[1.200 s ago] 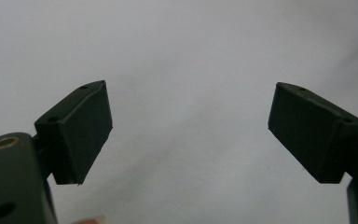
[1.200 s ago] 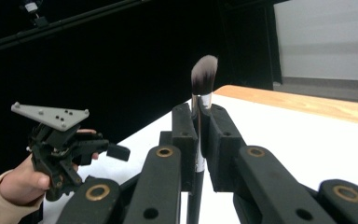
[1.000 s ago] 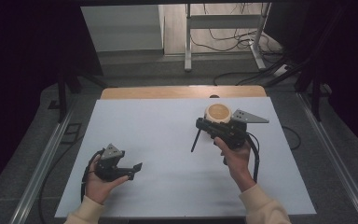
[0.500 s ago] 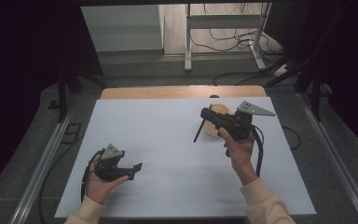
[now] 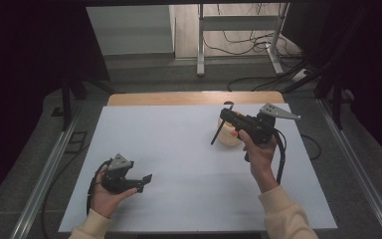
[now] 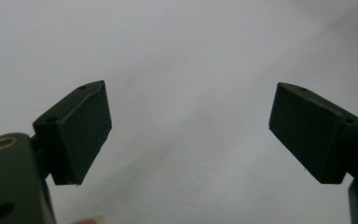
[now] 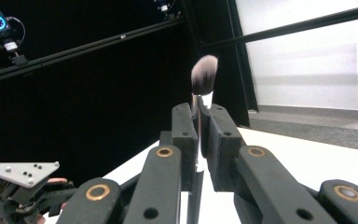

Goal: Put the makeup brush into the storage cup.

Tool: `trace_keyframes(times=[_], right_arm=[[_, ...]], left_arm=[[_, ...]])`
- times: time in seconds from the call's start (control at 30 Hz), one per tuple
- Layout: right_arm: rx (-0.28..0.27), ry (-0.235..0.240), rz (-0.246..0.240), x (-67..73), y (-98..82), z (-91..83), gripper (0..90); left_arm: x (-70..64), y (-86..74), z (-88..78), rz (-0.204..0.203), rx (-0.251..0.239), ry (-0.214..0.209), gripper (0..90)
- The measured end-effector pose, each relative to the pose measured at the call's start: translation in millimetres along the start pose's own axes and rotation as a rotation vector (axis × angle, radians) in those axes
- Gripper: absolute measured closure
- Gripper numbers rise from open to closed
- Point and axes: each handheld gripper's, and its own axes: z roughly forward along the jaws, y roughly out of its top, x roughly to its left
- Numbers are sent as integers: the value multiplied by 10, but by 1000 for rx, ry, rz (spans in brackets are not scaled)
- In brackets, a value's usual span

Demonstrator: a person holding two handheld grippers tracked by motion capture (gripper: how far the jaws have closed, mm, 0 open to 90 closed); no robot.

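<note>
The right hand (image 5: 258,152) is holding the right gripper (image 7: 198,128) raised above the far right part of the white table (image 5: 179,149), jaws pointing to the left. This claw is clenching a makeup brush (image 7: 203,77) by its silver ferrule; the bristles are sticking out beyond the pads. Just behind it, a round beige container (image 5: 227,137) is standing on the table. The left hand (image 5: 107,191) is resting near the front left edge, and the left gripper (image 6: 191,135) is staying released, nothing between its jaws. No writing is readable.

brush (image 7: 200,107) handle cut off by the bottom edge in the right gripper view. in the high view, beige pot (image 5: 227,138) half hidden behind right gripper (image 5: 227,115).
</note>
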Motion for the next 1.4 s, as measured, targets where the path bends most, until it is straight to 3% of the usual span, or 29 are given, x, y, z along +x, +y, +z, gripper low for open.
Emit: trace_keyframes(times=[0.9, 1.2, 1.4], right_arm=[[-77, -55, 13, -214, 139, -105, 823], [-127, -105, 32, -391, 213, -241, 822], [-124, -140, 49, -528, 185, -249, 822]], left_arm=[[-4, 7, -9, 2, -3, -2, 134], [-11, 10, -4, 1, -1, 0, 134], [-10, 11, -8, 2, -2, 0, 133]])
